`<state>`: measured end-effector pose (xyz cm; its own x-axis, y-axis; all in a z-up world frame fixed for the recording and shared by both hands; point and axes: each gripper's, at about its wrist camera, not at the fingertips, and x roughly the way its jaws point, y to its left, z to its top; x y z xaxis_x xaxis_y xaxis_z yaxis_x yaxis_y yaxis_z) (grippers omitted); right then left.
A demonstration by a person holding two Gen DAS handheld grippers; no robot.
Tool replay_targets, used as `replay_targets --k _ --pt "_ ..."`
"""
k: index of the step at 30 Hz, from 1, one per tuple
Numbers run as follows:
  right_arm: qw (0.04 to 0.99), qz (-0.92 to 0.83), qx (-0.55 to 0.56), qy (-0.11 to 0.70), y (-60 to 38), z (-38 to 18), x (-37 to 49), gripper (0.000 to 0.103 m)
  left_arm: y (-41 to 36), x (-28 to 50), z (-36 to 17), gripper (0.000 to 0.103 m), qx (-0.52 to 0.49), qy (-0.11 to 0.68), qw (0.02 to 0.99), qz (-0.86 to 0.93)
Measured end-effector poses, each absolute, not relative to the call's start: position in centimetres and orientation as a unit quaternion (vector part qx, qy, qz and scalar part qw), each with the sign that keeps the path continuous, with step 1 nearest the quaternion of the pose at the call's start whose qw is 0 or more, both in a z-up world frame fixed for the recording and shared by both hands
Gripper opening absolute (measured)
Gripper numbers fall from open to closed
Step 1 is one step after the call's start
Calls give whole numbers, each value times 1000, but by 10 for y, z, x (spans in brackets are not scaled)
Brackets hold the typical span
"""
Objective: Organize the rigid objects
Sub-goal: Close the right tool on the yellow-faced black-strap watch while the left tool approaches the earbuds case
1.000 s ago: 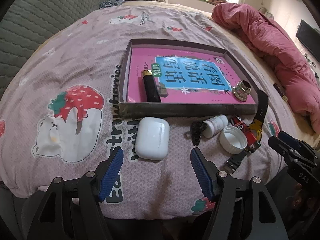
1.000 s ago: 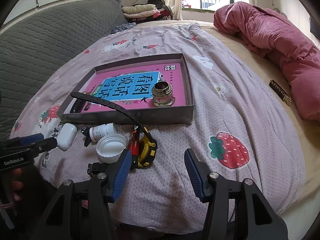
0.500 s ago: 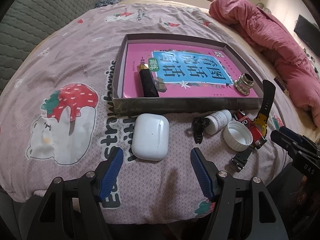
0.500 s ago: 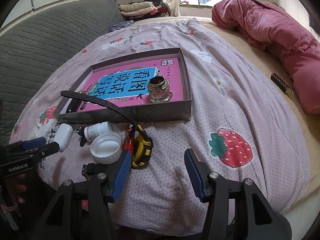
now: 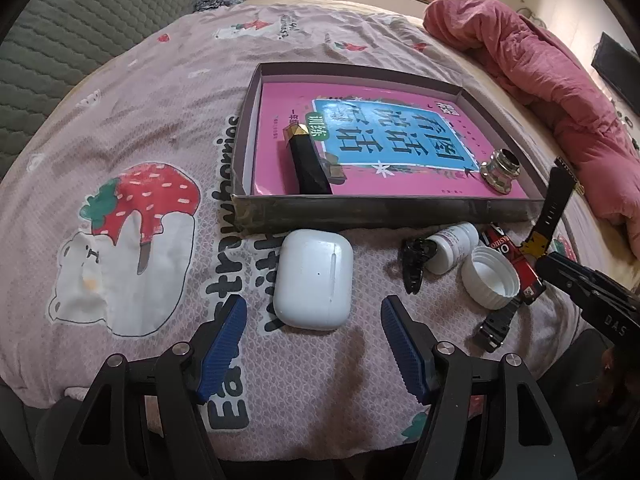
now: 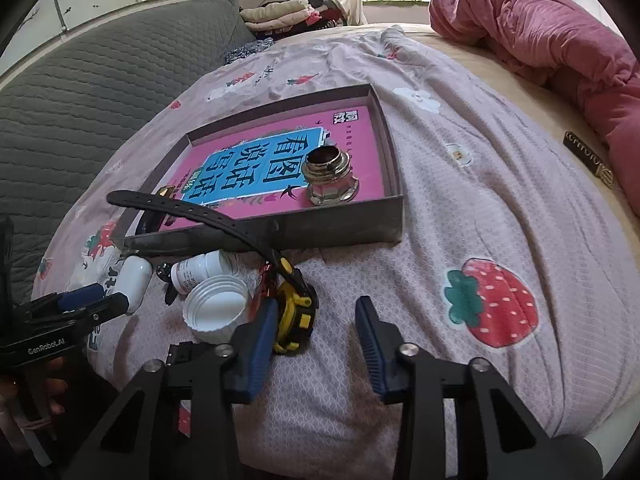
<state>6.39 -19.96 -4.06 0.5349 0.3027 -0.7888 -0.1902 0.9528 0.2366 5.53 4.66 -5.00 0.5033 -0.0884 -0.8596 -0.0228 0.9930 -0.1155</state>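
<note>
Left tool (image 5: 314, 338) is spread wide and holds nothing; its blue pads (image 5: 224, 338) flank the near end of the white earbud case (image 5: 314, 280), apart from it. Right tool (image 6: 316, 340) is likewise wide and empty, its left pad just beside the yellow watch (image 6: 294, 312).

Both tools hover over the strawberry-print bedsheet (image 6: 460, 208). On the sheet, far from the tools, sits a shallow grey tray (image 5: 360, 210). Inside it lies a pink book (image 5: 400, 148), with a black-and-gold lipstick (image 5: 306, 164) at its near left and a brass fitting (image 6: 330, 178) at its near right.

Along the tray's near wall, left to right: earbud case, black hair clip (image 5: 414, 262), small white bottle (image 5: 454, 246) on its side, white cap (image 5: 490, 278) open side up, and the watch, its strap arching toward the tray. A red item (image 5: 516, 258) beside the watch is possibly a packet; the print is unreadable. A pink quilt (image 6: 540, 36) lies far right.
</note>
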Motion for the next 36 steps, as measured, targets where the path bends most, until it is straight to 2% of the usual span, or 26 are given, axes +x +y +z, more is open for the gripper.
replay_targets --k 5,9,16,18,36 --pt "867 153 72 470 -197 -48 70 32 51 59 -51 71 -63 493 868 -15" --pt "865 163 72 470 -192 -51 70 25 52 62 -55 71 -65 495 867 -13" --pt "856 173 101 477 -193 -60 78 24 50 66 -58 71 -60 489 870 -11" --pt "853 180 108 478 -192 -62 79 21 51 67 -60 71 -61 489 870 -11" --pt "899 116 -1 423 -192 -47 79 20 42 75 -77 71 -25 486 874 0"
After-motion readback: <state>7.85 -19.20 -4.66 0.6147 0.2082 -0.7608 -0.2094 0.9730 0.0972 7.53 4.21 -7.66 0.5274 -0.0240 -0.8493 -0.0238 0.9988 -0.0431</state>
